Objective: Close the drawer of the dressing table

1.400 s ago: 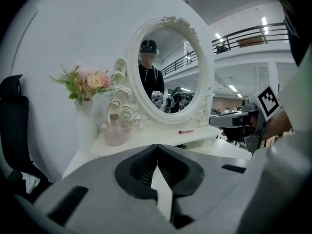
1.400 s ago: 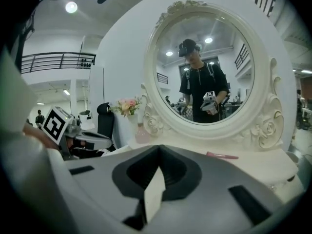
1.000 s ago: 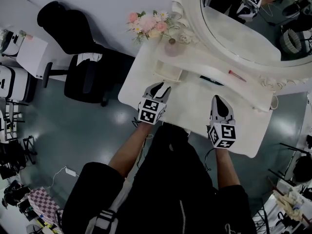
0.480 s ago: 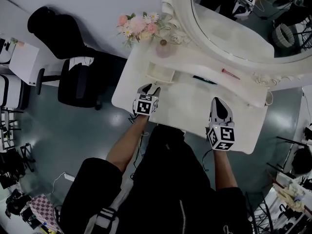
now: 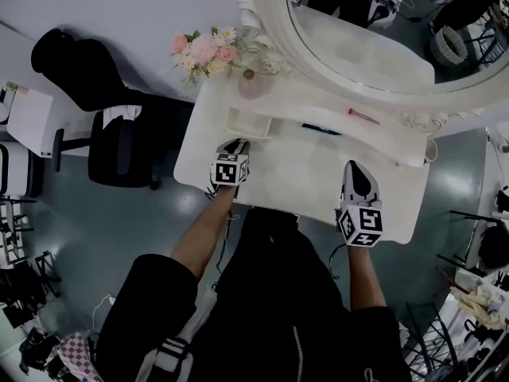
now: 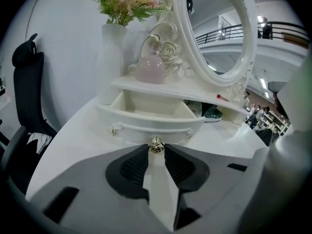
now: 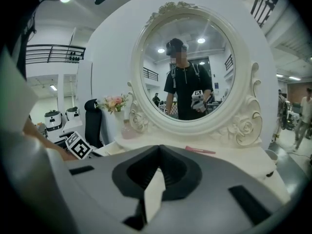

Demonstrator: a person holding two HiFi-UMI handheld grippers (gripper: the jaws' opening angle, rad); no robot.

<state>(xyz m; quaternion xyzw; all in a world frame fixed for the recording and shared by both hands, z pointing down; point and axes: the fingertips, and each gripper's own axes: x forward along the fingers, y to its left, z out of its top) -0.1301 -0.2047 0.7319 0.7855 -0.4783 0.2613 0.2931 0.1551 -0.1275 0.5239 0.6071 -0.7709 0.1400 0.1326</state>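
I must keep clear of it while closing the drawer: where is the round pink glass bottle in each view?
Head view: round pink glass bottle upper middle, right of the pink flower bouquet.
Left gripper view: upper centre, above the open white drawer.
Right gripper view: left of centre, at the white mirror frame.
Shared landmark: the bouquet beside it.

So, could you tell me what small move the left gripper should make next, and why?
Probably push straight forward, toward the oval white-framed mirror. The small white drawer stands pulled out, and the left gripper, whose jaws have just been closing, appears to pinch its small metal knob, so a short push should slide it shut.
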